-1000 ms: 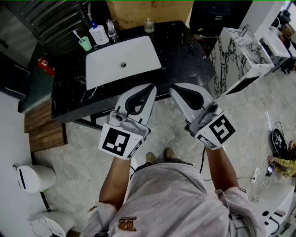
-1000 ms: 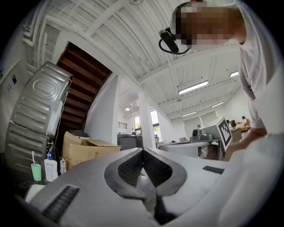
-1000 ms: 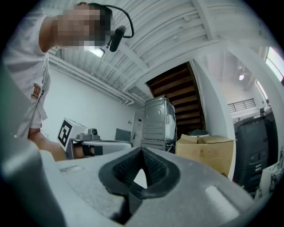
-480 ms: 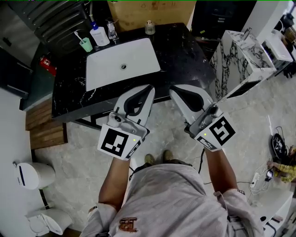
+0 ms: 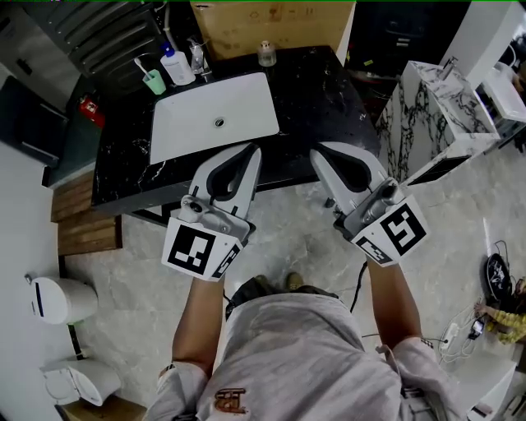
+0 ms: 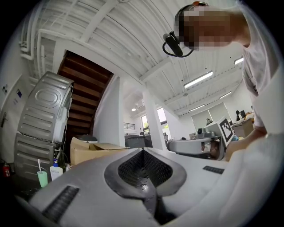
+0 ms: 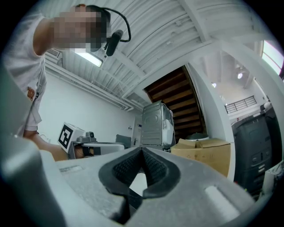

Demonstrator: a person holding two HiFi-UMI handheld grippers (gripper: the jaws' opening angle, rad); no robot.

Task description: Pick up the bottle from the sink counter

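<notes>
While standing at the near edge of the counter [image 5: 325, 103], holds both tools out in front, side by side and angled upward. Has the left gripper [image 5: 251, 150] fully closed, pad against pad, with nothing pinched between. Has the right gripper [image 5: 317, 153] closed just the same, tips meeting, empty too. Shows both tips over the counter's front strip in the head view, left one just short of the sink [image 5: 189, 136], right one over bare black stone beside it. And away at the back-left corner, look: finds the bottle [image 5: 176, 65] standing upright, white with a blue pump top, untouched and well apart from either tool. Sits just beside a green cup [image 5: 153, 81] with a toothbrush in it, cup to its left. Spots a small jar [image 5: 266, 54] behind the sink's right corner, possibly glass, though too small to tell. Backs onto a cardboard box [image 5: 271, 20] behind the counter. Catches bottle and cup too, low at the left of the left gripper view, beyond the closed jaws.
</notes>
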